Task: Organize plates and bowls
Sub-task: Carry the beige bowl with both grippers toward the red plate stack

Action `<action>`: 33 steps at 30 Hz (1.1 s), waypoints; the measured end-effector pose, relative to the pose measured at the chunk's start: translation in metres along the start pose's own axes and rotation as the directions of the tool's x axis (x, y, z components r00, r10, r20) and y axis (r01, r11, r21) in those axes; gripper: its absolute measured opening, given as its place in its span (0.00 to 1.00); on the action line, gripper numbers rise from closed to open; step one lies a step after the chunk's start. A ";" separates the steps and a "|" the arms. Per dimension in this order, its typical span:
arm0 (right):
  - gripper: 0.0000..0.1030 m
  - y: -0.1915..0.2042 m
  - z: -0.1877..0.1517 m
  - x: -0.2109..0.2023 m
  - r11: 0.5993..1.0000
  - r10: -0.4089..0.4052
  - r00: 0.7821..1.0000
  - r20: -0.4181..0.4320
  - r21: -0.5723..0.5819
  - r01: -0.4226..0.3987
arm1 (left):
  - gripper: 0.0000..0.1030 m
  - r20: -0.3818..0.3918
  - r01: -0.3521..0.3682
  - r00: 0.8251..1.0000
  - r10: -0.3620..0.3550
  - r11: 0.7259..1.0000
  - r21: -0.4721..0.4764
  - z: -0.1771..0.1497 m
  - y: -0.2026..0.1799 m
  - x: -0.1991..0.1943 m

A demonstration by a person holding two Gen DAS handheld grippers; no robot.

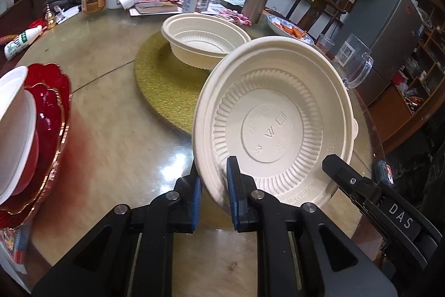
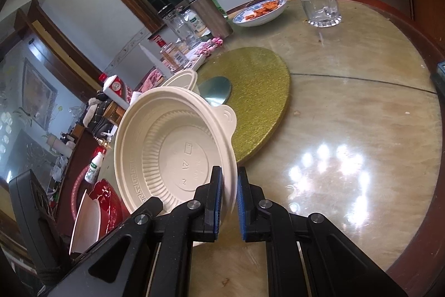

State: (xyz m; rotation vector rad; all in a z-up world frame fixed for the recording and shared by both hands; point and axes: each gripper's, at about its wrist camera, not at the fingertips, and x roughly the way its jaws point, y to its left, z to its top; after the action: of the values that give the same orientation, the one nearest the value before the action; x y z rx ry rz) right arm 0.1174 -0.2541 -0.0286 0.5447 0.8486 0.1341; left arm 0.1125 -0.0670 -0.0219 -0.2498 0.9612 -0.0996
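Where clutter crowds, a glossy round table (image 1: 111, 135), gold mat (image 1: 167, 91).

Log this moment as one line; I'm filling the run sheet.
left gripper: shut on cream plastic bowl rim | right gripper: shut on opposite rim | bowl: tilted above table | stack of cream bowls: on round gold mat

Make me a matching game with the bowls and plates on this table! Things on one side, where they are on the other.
Things:
1. Cream plastic bowl with ribbed base
2. Second cream plastic bowl
3. Red scalloped glass plates
4. Blue-and-white dish of orange food

Places:
A. On the gold round mat
B. Far table edge, near the clear glass mug
C. Held tilted by both grippers
D. Stacked under a white bowl

Pairs: 1-C, 2-A, 3-D, 4-B
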 end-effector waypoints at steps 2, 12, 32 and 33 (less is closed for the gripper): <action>0.10 0.006 -0.002 0.004 1.000 0.011 1.000 -0.007 -0.011 -0.011 | 0.14 0.009 -0.016 1.000 0.016 1.000 -0.014 0.000 0.006 -0.003; 0.10 0.041 -0.019 0.021 0.994 0.059 0.996 -0.063 -0.091 -0.065 | 0.14 0.038 -0.091 0.995 0.095 0.991 -0.096 -0.008 0.045 -0.015; 0.10 0.088 -0.033 0.034 0.974 0.128 0.986 -0.110 -0.174 -0.145 | 0.14 0.074 -0.162 0.981 0.177 0.972 -0.170 -0.015 0.081 -0.041; 0.10 0.089 -0.033 0.033 0.974 0.129 0.986 -0.108 -0.175 -0.146 | 0.14 0.076 -0.162 0.981 0.177 0.972 -0.170 -0.015 0.082 -0.042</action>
State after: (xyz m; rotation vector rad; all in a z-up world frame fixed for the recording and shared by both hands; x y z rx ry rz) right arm 0.1237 -0.1545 -0.0232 0.4268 0.8816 0.3640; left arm 0.0740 0.0175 -0.0172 -0.3196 0.8968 0.1471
